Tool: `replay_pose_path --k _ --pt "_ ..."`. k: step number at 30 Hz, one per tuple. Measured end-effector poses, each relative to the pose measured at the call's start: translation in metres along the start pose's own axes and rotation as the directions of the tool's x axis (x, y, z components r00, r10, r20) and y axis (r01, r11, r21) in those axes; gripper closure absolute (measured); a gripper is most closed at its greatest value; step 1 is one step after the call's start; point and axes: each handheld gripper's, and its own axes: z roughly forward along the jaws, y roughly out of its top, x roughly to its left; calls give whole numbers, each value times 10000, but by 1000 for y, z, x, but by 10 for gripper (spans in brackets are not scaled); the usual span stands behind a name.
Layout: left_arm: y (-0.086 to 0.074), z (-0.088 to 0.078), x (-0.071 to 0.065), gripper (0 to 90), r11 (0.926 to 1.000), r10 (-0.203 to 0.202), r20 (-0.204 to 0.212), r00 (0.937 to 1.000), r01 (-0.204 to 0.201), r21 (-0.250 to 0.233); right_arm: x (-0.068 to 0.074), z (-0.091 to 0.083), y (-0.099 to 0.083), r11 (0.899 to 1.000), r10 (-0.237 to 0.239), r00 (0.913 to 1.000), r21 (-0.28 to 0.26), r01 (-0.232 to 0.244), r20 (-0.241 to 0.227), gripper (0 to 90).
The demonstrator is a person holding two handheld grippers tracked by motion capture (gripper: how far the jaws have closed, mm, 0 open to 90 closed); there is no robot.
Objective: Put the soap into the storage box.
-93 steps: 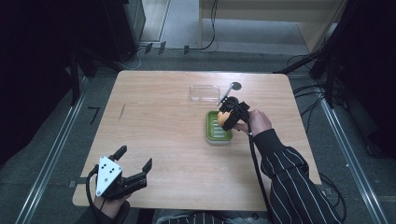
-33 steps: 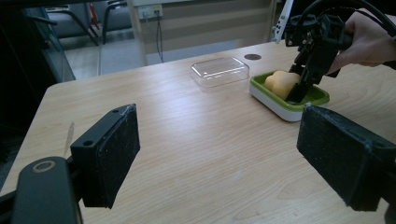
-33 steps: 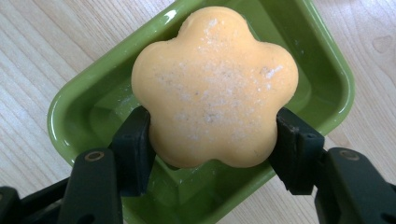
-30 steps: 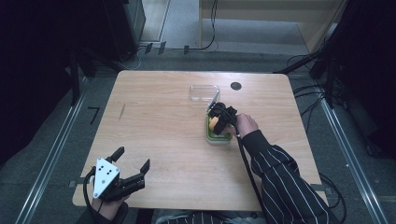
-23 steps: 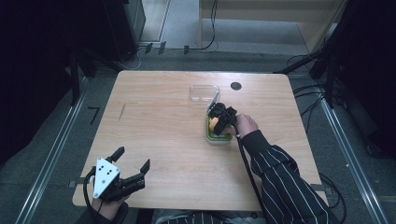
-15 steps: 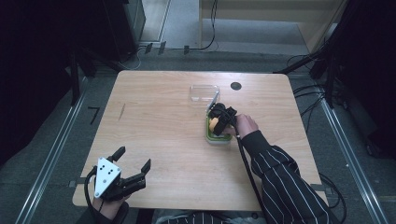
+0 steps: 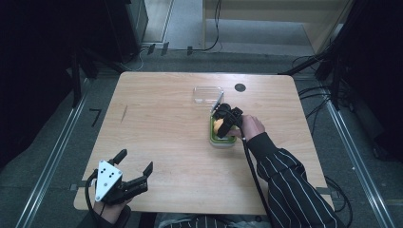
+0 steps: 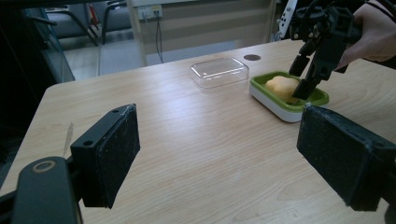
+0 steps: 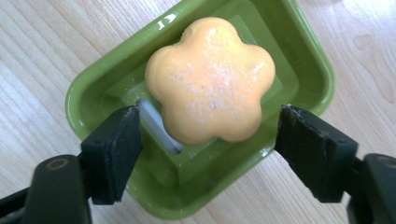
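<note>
Right hand-held gripper [image 9: 208, 154]: released, jaws having just been opening, pads clear on either side of the soap.
Soap [image 9: 210, 79]: orange, flower-shaped, matte, lying in the green dish [image 9: 308, 60] on the bench [image 7: 157, 137].
Hand pose: right hand [image 7: 251, 127] angled down over the dish.
Left hand-held gripper [image 8: 219, 158]: released, at the near bench edge.

Pale wooden worktop [image 7: 161, 128] on grey floor [image 7: 43, 156], flanked by metal rails [image 7: 57, 152], backed by dark equipment racks [image 7: 119, 23], black cables [image 7: 214, 28] trailing past a light wooden cabinet [image 7: 266, 9], dimly lit.
</note>
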Motion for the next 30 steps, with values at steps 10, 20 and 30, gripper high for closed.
replay_pose_path --k 10,20,30 --pt "0 0 0 137 10000 -32 -22 10000 32 0 -2 -18 -15 9991 276 9993 -305 -283 -240 96" --pt "0 1 0 137 10000 -4 -20 10000 4 32 -3 -32 -42 9986 509 9983 -130 -513 -281 50" --pt "0 1 -1 137 10000 2 -2 10000 -2 51 1 -43 -72 9969 781 9968 -73 -782 -184 37"
